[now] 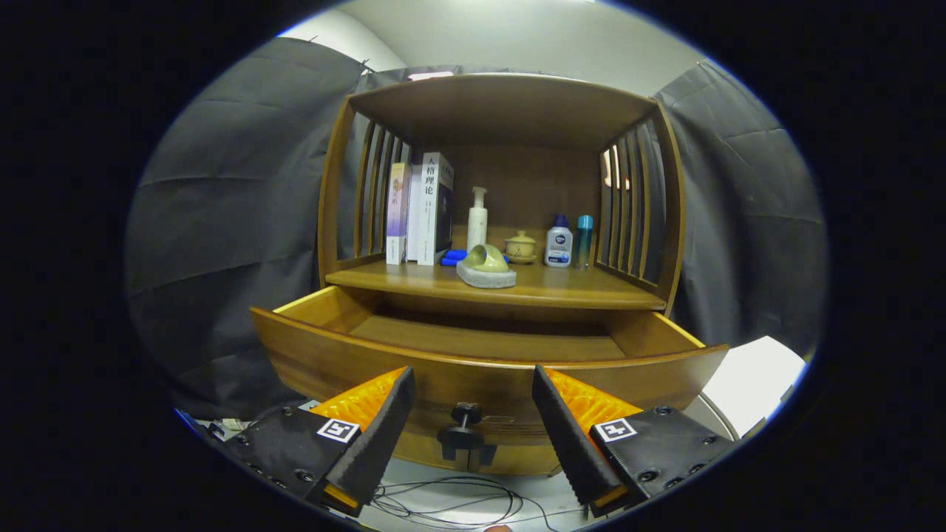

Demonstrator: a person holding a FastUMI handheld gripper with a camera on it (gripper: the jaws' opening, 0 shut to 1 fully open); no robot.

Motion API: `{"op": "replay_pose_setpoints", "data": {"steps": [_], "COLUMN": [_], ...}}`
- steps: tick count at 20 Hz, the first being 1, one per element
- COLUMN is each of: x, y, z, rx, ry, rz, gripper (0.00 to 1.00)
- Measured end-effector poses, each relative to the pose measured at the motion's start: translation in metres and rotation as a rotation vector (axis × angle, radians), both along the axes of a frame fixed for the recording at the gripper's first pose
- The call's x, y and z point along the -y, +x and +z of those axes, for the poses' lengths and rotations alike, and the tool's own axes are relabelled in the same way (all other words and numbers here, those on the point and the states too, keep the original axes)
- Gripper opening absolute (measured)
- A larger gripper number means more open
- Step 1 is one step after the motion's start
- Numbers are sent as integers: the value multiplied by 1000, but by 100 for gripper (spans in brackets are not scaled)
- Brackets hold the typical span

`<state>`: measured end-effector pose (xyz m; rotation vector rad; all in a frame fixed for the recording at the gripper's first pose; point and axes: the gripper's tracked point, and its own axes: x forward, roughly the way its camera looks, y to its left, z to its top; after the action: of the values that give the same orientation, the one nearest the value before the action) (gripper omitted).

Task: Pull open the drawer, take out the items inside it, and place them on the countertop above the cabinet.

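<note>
The gripper (pixel 473 414) stood wide open and held nothing; its two fingers sat apart on either side of the drawer's dark knob (pixel 464 427), which lay between them and slightly beyond the tips, touching neither.

The drawer (pixel 488 373) was already pulled well out of the cabinet (pixel 669 222). Its curved front ran left to right across the fingers, and its open top lay beyond and above them. What could be seen of the drawer's floor was bare wood; the near part, just behind the front panel, was hidden by that panel, so whether anything lay there could not be told.

On the countertop (pixel 576 292) above the drawer, farther back and higher than the fingers, sat a yellow-green piece on a grey block (pixel 485 267) near the front edge, roughly in line with the gap between the fingers. Behind it stood a pump bottle (pixel 477 218) and a small lidded cup (pixel 520 246), with books (pixel 423 208) to the left and two small bottles (pixel 567 241) to the right.

The relation that mattered: the drawer's inside lay forward of and above the jaws, its long side crosswise to them. As a judgement, the pulling step looked done, and any reach into the drawer would call for lifting the gripper over the front panel and tipping it down to see the hidden near strip. The knob so close between the fingers was the likely thing to snag on the way up.
</note>
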<state>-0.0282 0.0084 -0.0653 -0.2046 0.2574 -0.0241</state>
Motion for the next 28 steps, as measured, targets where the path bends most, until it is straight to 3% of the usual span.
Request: {"op": "replay_pose_setpoints", "data": {"steps": [9, 18, 28], "x": [-1, 1, 9], "y": [13, 44, 89], "z": [-39, -31, -38], "rx": [-64, -37, 0], "ry": [12, 59, -29], "rz": [-42, -93, -99], "gripper": [98, 97, 98]}}
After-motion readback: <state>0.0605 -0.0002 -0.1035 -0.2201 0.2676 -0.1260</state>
